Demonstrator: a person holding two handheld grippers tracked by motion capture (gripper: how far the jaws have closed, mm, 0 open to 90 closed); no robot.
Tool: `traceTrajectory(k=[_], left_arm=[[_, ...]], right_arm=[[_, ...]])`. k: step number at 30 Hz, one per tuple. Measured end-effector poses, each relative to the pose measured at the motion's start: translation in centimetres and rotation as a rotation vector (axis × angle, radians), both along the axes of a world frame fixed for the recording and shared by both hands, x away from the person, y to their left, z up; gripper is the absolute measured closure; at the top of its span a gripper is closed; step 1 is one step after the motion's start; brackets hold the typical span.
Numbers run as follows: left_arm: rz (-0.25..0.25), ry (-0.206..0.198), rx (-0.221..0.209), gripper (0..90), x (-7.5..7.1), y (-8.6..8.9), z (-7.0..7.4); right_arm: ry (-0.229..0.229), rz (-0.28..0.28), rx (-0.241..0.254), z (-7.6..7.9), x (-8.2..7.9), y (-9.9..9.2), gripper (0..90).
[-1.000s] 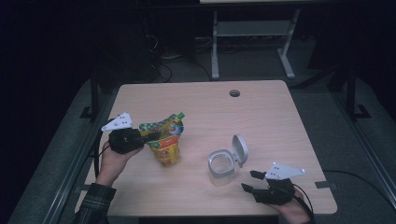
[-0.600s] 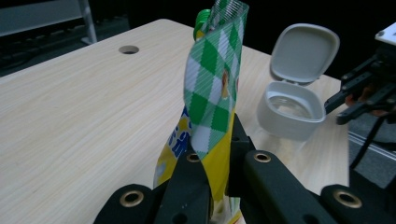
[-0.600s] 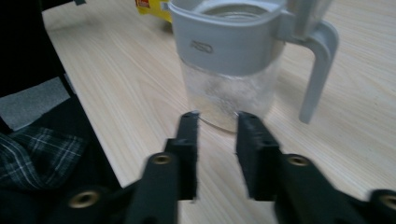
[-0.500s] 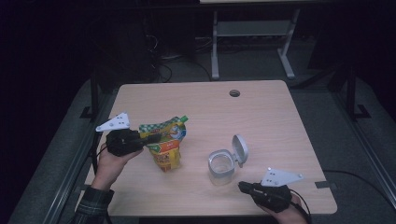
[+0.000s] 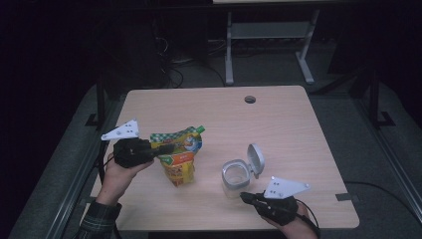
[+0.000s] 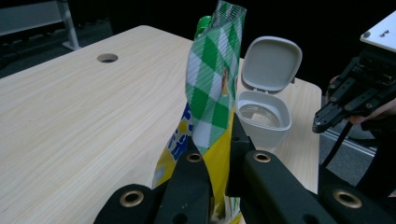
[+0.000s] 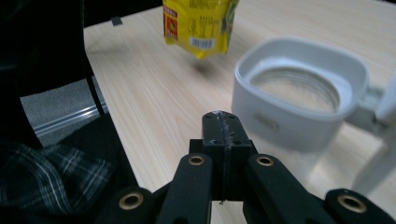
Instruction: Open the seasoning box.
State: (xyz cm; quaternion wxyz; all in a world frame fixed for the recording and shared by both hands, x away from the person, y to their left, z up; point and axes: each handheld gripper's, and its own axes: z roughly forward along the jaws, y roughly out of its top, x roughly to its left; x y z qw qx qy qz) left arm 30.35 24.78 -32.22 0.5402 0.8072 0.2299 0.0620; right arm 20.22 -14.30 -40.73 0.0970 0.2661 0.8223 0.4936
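Observation:
A yellow and green snack pouch [image 5: 179, 154] [image 6: 212, 93] with a green spout hangs just above the table, and its bottom end shows in the right gripper view [image 7: 198, 23]. My left gripper [image 5: 161, 148] [image 6: 219, 140] is shut on the pouch's upper edge. A clear container [image 5: 234, 177] [image 6: 264, 123] [image 7: 299, 121] with a white rim stands to its right, its flip lid [image 5: 255, 158] [image 6: 273, 63] standing open. My right gripper [image 5: 245, 196] [image 7: 222, 121] [image 6: 322, 123] is shut on nothing, low by the table's front edge, its tips just short of the container.
The wooden table [image 5: 224, 114] has a round cable hole [image 5: 250, 99] near its far edge. Dark floor and a metal table frame [image 5: 268, 35] lie beyond. A plaid sleeve [image 7: 51, 172] is near the front left corner.
My right gripper's jaws have closed with nothing in them, and it has slid left toward the container. My left gripper has raised the pouch a little.

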Motion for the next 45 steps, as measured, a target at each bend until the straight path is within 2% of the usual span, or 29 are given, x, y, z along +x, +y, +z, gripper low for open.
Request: traceTrajectory(k=[5, 10, 19, 24, 27, 35, 38, 45], left_arm=[[-0.013, 0.002, -0.011, 90.0, -0.2, 0.0, 0.4], [-0.023, -0.001, -0.014, 90.0, -0.5, -0.1, 0.8], [-0.041, -0.009, -0.026, 90.0, -0.9, -0.1, 1.5], [-0.048, -0.015, -0.032, 90.0, -1.2, -0.1, 2.0], [-0.05, -0.015, -0.03, 90.0, -1.2, -0.1, 2.1], [-0.062, -0.016, -0.057, 90.0, -1.5, 0.0, 2.7], [-0.071, -0.023, -0.051, 90.0, -1.8, -0.1, 3.0], [-0.086, -0.026, -0.048, 90.0, -2.2, -0.5, 3.7]], right_arm=[[-0.01, 0.008, 0.016, 0.5, 0.4, 1.4, 90.0], [-0.034, 0.013, 0.01, 0.7, 1.0, 3.0, 90.0], [-0.05, 0.019, 0.016, 1.3, 2.3, 4.7, 90.0], [-0.05, 0.012, 0.029, 1.5, 2.9, 5.5, 90.0], [-0.048, 0.006, 0.02, 1.5, 3.2, 5.9, 90.0], [-0.064, -0.008, 0.015, 1.7, 4.4, 7.8, 90.0], [-0.067, -0.019, 0.004, 1.7, 4.7, 8.4, 90.0], [-0.074, -0.04, 0.017, 2.2, 5.3, 9.3, 90.0]])
